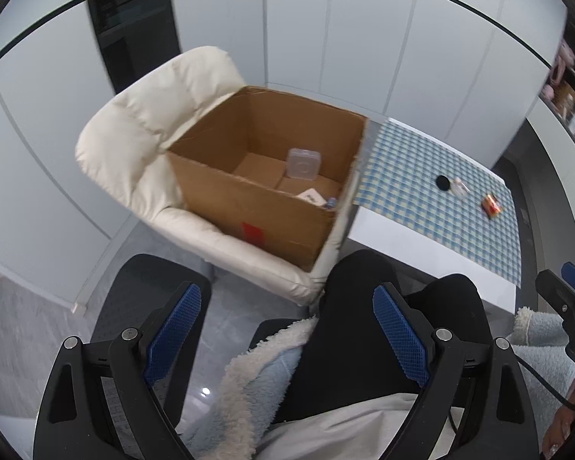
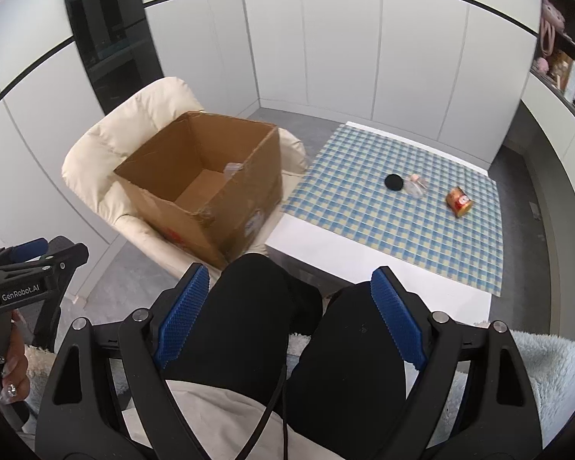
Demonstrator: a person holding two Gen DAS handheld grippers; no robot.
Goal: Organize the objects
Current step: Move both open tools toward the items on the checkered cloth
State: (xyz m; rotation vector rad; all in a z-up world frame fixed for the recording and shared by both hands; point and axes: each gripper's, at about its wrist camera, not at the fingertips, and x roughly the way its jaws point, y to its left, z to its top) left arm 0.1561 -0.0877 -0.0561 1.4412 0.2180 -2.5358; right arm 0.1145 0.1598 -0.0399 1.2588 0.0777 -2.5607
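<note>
**Both grippers empty over the lap, box on chair, three items left on table**

Left gripper (image 1: 287, 329) is held low over the person's knees (image 2: 272, 306) in black trousers, fingers spread wide, nothing between the blue pads (image 1: 174, 329). Right gripper (image 2: 289, 314) is the same: fingers spread, pads bare, nothing pinched, hanging above the knees. A fluffy pale blue robe (image 1: 264, 379) lies over the lap.

The cardboard box (image 1: 264, 207) sits open on a cream padded chair (image 1: 142, 122), just beside the left edge of the table (image 2: 364, 264). Inside the box on the floor panel: a clear plastic case (image 1: 303, 164) standing tilted near the back, a white card (image 1: 311, 196) and a small blue item next to it by the right wall; too small to tell what that one is.

The table is white with a blue checked cloth (image 2: 383, 207). On the cloth, toward the far right side, well apart from both grippers: a black round disc (image 2: 393, 182), just beside it a small clear bottle with a pinkish cap (image 2: 416, 187) lying down, and farther right a red and gold can (image 2: 459, 201) on its side. The disc and bottle look close to touching; cannot tell for sure.

White cabinet doors (image 2: 326, 46) behind. The other gripper shows at the frame edge in each wrist view.
</note>
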